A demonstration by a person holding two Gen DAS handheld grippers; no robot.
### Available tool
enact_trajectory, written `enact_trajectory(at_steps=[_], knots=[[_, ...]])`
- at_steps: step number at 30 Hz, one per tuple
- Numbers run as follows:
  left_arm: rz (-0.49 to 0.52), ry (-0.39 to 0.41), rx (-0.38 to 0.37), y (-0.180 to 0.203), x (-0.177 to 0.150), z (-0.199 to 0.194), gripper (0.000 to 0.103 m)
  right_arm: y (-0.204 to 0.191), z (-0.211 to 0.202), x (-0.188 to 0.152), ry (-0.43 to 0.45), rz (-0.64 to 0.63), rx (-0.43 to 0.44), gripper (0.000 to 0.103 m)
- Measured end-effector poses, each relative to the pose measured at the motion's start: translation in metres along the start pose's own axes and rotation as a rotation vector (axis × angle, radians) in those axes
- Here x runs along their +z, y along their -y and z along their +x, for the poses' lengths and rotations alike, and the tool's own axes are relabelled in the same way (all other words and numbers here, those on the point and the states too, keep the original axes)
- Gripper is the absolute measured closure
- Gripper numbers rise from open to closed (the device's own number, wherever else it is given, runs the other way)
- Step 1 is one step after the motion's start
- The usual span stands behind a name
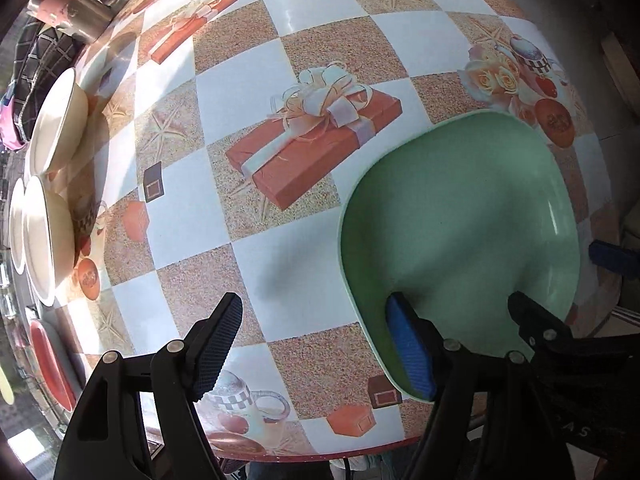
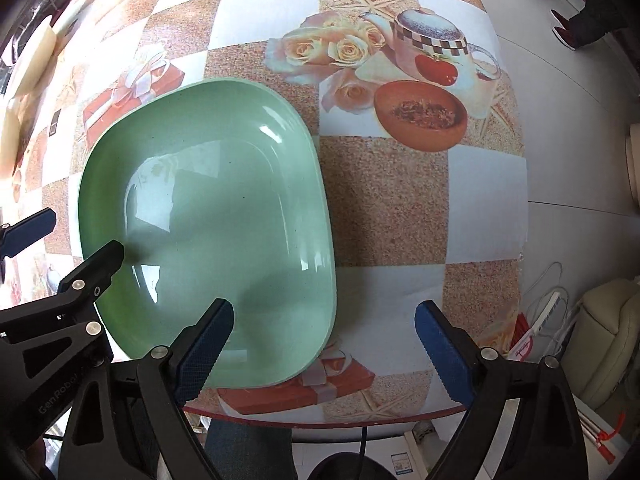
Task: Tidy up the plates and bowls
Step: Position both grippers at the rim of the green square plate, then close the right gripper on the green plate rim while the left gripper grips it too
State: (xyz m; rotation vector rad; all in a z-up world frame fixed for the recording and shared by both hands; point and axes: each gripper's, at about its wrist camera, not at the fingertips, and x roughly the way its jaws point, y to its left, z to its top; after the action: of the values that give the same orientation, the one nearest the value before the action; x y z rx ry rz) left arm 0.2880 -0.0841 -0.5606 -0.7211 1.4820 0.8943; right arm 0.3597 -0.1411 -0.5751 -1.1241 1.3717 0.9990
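Note:
A large green plate (image 1: 460,216) lies flat on the patterned table, near its front edge; it also shows in the right wrist view (image 2: 208,220). My left gripper (image 1: 316,344) is open and empty, its right finger over the plate's near left rim, its left finger over the tablecloth. My right gripper (image 2: 324,344) is open and empty, its left finger over the plate's near rim, its right finger over bare table. Two cream bowls (image 1: 60,120) (image 1: 48,236) sit at the table's far left. A red plate (image 1: 50,364) lies at the left edge.
The table (image 1: 256,220) has a checkered printed cloth and a red front edge (image 2: 320,420). A metal container (image 1: 68,12) stands at the back left. Beyond the table's right edge are floor, cables (image 2: 548,308) and a cream seat (image 2: 612,332).

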Motion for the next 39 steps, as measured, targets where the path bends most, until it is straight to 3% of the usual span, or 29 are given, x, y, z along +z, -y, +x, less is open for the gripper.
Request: enact_trajectory(at_steps=[5, 9, 14, 17, 21, 27, 32, 33, 36, 39], knots=[[-0.076, -0.001, 0.042, -0.069, -0.025, 0.007, 0.026, -0.061, 0.004, 0.005, 0.006, -0.113, 0.019, 0.009], [-0.118, 0.002, 0.061, -0.13, -0.066, 0.008, 0.026, -0.122, 0.0, 0.005, 0.005, -0.197, 0.022, 0.009], [-0.106, 0.001, 0.099, -0.195, -0.107, 0.016, 0.027, -0.201, -0.001, -0.006, -0.021, -0.247, 0.05, 0.009], [-0.112, -0.005, 0.08, -0.231, -0.13, 0.021, 0.027, -0.234, 0.001, -0.011, -0.05, -0.25, 0.09, 0.009], [-0.167, 0.015, 0.018, -0.262, -0.133, 0.017, 0.026, -0.241, -0.013, 0.0, 0.01, -0.197, 0.055, 0.009], [-0.303, -0.01, -0.06, -0.282, -0.133, 0.018, 0.025, -0.228, -0.009, 0.025, -0.007, -0.197, 0.021, 0.009], [-0.306, -0.031, -0.075, -0.289, -0.129, 0.026, 0.025, -0.248, 0.0, 0.034, -0.031, -0.259, -0.029, 0.007], [-0.312, -0.02, -0.081, -0.296, -0.124, 0.029, 0.025, -0.25, 0.0, 0.034, -0.031, -0.242, -0.031, 0.001], [-0.312, -0.012, -0.107, -0.297, -0.125, 0.038, 0.019, -0.239, 0.008, 0.026, -0.051, -0.198, -0.002, 0.0], [-0.327, -0.019, -0.115, -0.316, -0.139, 0.046, 0.006, -0.232, 0.01, 0.026, -0.059, -0.193, 0.002, 0.0]])
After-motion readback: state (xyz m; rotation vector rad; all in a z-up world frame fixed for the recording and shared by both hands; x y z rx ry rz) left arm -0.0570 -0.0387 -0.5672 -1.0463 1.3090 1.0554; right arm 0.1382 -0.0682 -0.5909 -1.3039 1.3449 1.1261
